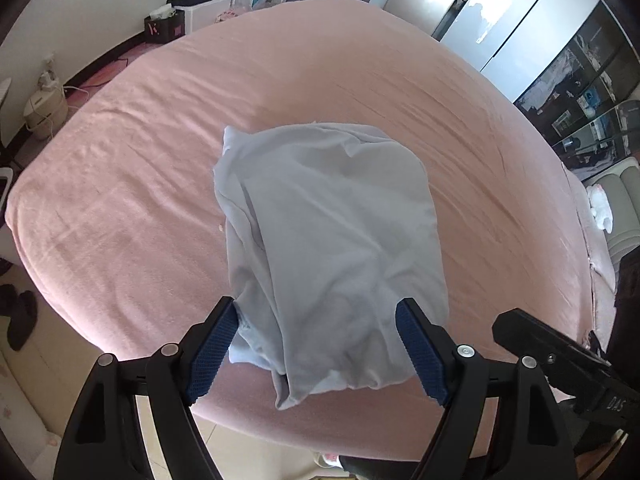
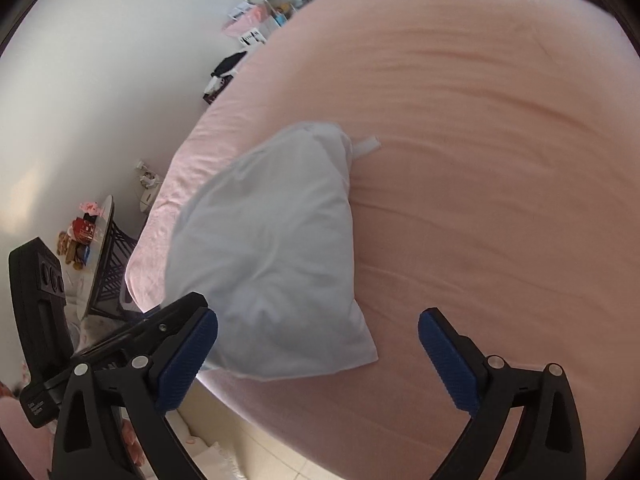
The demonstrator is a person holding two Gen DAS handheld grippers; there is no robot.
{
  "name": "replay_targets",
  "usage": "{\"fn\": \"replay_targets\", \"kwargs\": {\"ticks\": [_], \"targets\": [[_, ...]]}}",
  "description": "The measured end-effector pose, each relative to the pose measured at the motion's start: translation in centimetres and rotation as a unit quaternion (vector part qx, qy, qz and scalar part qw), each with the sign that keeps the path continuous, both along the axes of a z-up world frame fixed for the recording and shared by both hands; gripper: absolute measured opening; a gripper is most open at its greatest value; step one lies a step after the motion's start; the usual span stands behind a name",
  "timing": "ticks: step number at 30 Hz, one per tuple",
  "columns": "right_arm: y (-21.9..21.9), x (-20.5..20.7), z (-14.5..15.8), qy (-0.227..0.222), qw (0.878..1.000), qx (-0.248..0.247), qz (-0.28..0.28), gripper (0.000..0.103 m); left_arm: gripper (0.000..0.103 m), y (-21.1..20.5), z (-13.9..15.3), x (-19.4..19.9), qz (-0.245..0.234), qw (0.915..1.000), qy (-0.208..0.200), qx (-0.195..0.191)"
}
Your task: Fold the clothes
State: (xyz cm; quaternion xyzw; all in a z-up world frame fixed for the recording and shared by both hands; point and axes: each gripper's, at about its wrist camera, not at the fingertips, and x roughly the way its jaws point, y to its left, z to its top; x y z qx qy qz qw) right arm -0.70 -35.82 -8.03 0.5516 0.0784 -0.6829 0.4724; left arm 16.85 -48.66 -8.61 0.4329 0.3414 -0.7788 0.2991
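Observation:
A pale blue garment [image 1: 332,232], folded into a compact bundle, lies on the pink bed [image 1: 140,184] close to its near edge. My left gripper [image 1: 316,308] hovers over the bundle's near end with its jaws wide apart; the blue pads [image 1: 212,348] do not press the cloth. In the right wrist view the same garment [image 2: 272,248] lies left of centre with a small white tab sticking out at its far end. My right gripper [image 2: 318,316] stands wide open above the bundle's near right corner, holding nothing. The left gripper's black body [image 2: 40,320] shows at that view's left edge.
The bed's near edge drops to a pale tiled floor [image 2: 248,440]. A small side table [image 2: 100,240] with knick-knacks stands left of the bed. Boxes and bags [image 1: 200,12] sit by the far wall, grey wardrobes [image 1: 500,28] behind. Dark slippers [image 1: 20,312] lie on the floor.

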Motion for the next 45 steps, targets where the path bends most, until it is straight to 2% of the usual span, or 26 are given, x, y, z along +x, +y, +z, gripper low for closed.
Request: {"fn": "replay_targets", "kwargs": {"ticks": [6, 11, 16, 22, 29, 32, 35, 39, 45], "targets": [[0.8, 2.5, 4.9, 0.053, 0.998, -0.005, 0.031, 0.102, 0.08, 2.8, 3.2, -0.5, -0.02, 0.9995, 0.002, -0.024], [1.6, 4.5, 7.6, 0.088, 0.995, 0.0, 0.052, 0.103, 0.081, 5.1, 5.5, -0.1, -0.031, 0.9971, -0.019, -0.067], [3.0, 5.2, 9.3, 0.102, 0.994, -0.006, 0.045, 0.103, 0.081, 7.0, 7.3, 0.8, -0.005, 0.9945, -0.043, -0.095], [4.8, 6.1, 10.7, 0.12, 0.991, -0.017, 0.05, 0.103, 0.081, 8.5, 8.9, 2.3, 0.034, 0.9941, -0.012, -0.102], [6.4, 6.9, 11.1, 0.14, 0.988, -0.026, 0.063, 0.103, 0.081, 10.8, 10.4, 2.9, 0.045, 0.9859, -0.023, -0.159], [7.3, 7.2, 11.2, 0.157, 0.985, -0.034, 0.056, 0.103, 0.081, 11.6, 10.7, 3.8, 0.059, 0.9832, 0.005, -0.173], [8.3, 7.5, 11.3, 0.179, 0.982, -0.046, 0.046, 0.103, 0.081, 12.4, 10.6, 4.5, 0.061, 0.9828, 0.027, -0.172], [8.9, 7.9, 11.1, 0.205, 0.977, -0.042, 0.043, 0.103, 0.081, 12.6, 9.5, 4.3, 0.054, 0.9852, 0.014, -0.162], [9.9, 7.3, 9.2, 0.211, 0.974, -0.076, 0.025, 0.103, 0.081, 13.6, 9.0, 4.7, 0.083, 0.9777, 0.024, -0.191]]}}
